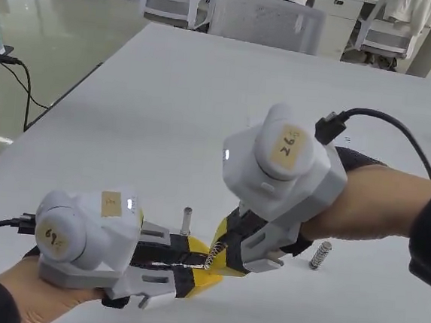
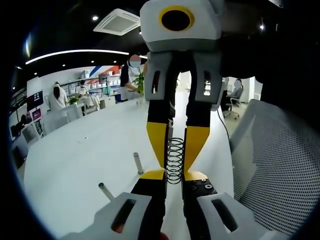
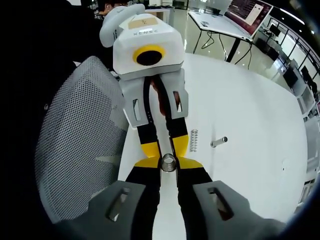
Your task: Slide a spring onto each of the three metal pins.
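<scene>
White bench top (image 1: 206, 93) is spreading out; at lower left my left gripper (image 1: 197, 262) is pinching the spring (image 1: 212, 256), centre frame, and my right gripper (image 1: 224, 249) is clenching it too. I'm judging it needs lining up with the upright pin (image 1: 187, 221) just above; rightward, a spare spring (image 1: 320, 255) is lying clear, blocking nothing.

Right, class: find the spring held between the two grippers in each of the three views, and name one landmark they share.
Head view: the spring sits low centre, between the yellow jaw tips.
Left gripper view: centre, side-on, running up the picture.
Right gripper view: just below centre, end-on, a ring.
Shared landmark: the white table under it.
</scene>
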Motion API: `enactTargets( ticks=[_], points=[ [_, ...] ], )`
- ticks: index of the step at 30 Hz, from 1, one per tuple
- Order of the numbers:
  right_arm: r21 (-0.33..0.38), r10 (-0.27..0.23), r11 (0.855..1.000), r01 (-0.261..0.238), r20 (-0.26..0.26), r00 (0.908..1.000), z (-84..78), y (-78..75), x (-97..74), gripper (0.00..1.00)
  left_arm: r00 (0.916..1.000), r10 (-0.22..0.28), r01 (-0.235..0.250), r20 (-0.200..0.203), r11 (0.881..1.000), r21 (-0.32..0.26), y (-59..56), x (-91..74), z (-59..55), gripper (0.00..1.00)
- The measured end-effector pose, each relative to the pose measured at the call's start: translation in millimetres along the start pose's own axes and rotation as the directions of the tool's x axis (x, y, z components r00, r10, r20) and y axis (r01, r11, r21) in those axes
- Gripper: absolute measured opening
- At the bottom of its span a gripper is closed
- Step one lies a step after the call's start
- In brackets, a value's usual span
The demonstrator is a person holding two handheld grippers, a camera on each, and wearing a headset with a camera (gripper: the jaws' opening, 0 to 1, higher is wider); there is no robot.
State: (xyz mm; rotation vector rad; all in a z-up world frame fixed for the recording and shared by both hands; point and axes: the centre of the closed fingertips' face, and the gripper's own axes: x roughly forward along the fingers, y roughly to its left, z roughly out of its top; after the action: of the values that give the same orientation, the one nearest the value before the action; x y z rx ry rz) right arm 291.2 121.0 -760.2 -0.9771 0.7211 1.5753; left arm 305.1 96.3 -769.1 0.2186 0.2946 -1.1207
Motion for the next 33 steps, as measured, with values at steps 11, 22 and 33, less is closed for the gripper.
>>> enactTargets(
  ticks=[11, 22, 33],
  points=[
    [-0.001, -0.003, 1.0, 0.003, -0.015, 0.9999, -2.5, -1.6, 0.2, 0.13, 0.9999, 0.007, -0.007, -0.012, 1.0, -0.004, 2.1, -0.4, -3.2, 0.11],
    [0.006, -0.009, 1.0, 0.009, -0.03, 0.9995, -8.1, -4.6, -0.9, 0.13, 0.9998, 0.01, -0.01, -0.019, 1.0, -0.027, 2.6, -2.2, -8.4, 0.18],
    [0.025, -0.027, 0.999, 0.028, -0.041, 0.9988, -15.4, -14.5, -8.1, 0.13, 0.9991, 0.036, -0.037, -0.021, 0.998, -0.057, 8.9, -8.6, -14.8, 0.28]
  ],
)
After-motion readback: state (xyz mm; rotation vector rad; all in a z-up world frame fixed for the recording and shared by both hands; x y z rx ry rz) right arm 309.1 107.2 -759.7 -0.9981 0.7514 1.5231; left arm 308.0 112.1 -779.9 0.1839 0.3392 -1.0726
